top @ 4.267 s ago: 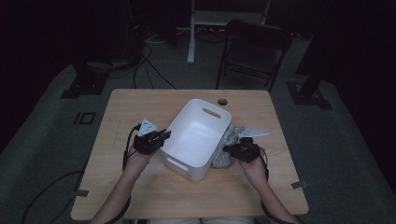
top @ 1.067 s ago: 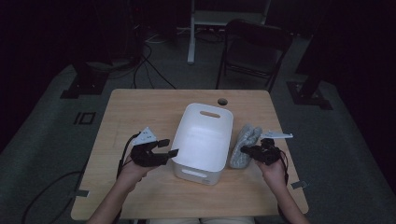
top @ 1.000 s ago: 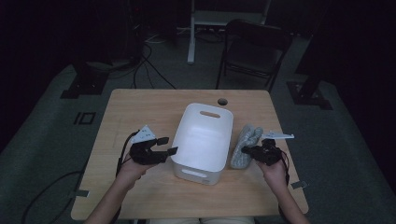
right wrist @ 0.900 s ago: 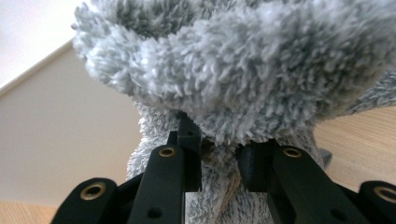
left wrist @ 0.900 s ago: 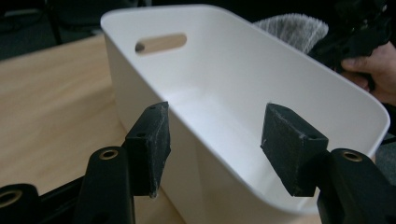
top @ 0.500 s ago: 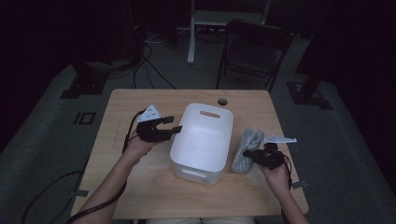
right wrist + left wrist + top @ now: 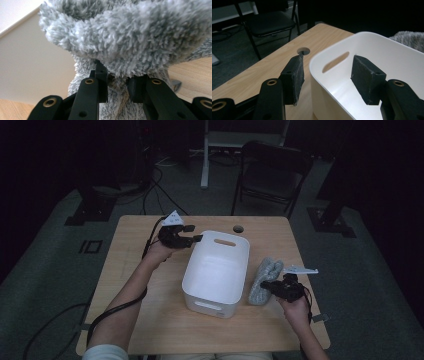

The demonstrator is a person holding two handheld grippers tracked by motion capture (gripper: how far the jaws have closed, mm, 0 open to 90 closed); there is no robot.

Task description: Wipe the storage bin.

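Towel (image 7: 263,279), grey, beside white bin (image 7: 218,270): right gripper (image 7: 272,286) jaws clamped on it; left gripper (image 7: 192,239), jaws apart astride the bin's far rim, newly moved there to steady it.

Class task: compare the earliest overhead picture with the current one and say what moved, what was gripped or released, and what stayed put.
The left gripper left the near side of the white bin and moved to its far corner, jaws open astride the rim. The bin was turned from slanted to nearly square with the table. The right gripper drew back slightly and is shut on the grey fluffy cloth. The cloth remains right of the bin.
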